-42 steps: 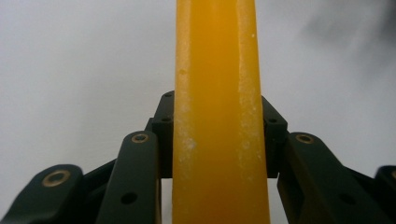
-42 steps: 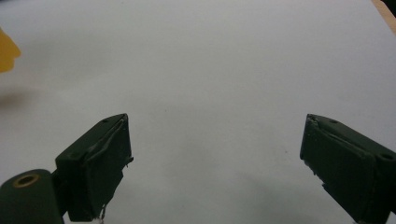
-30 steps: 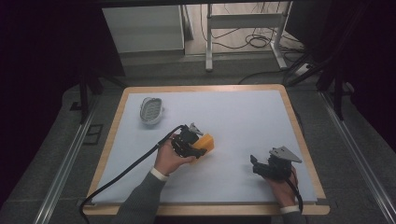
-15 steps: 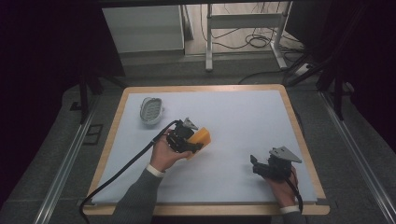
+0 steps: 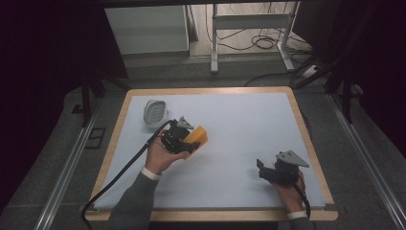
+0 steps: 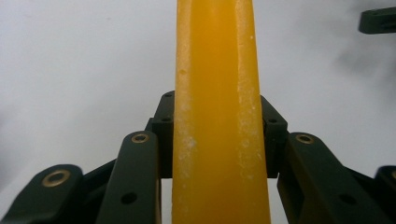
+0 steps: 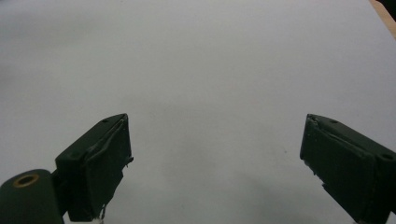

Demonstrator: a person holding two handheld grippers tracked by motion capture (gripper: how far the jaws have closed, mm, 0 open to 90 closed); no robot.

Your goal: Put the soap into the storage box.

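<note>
Covering wood-rimmed table (image 5: 294,103): pale blue mat (image 5: 239,124); grey floor (image 5: 48,163) around.

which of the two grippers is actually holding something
The left gripper: its fingers are clamped on the yellow block. The right gripper is spread open over the bare mat, gripping nothing.
</note>
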